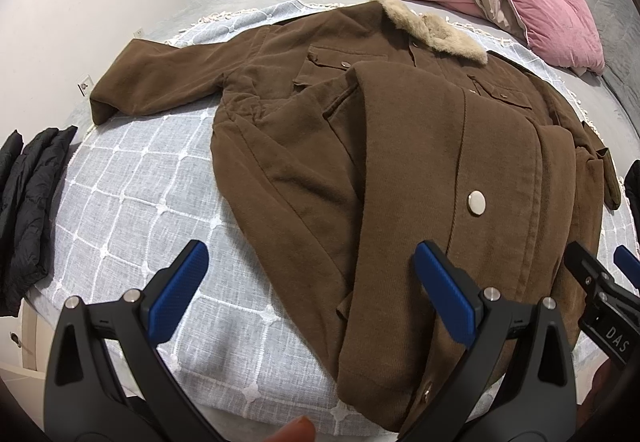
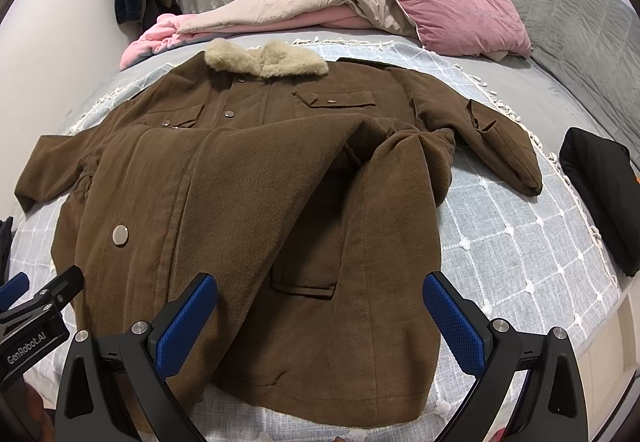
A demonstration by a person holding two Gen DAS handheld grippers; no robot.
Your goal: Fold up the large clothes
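The brown coat (image 2: 240, 201) fills the frame's centre, hem seemingly doubled up. Left gripper (image 1: 310, 290) and right gripper (image 2: 320, 316) hover released, grasping nothing.

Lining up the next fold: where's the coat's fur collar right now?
The fur collar lies at the brown coat's far end, top centre in the right wrist view, just short of the pink bedding.

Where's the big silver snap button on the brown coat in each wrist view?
Left wrist: the big silver snap button sits right of centre, on the coat's front placket, above the left gripper's right finger.
Right wrist: the same button sits at lower left, above the right gripper's left finger.
Shared landmark: the beige fur collar at the far end of the brown coat.
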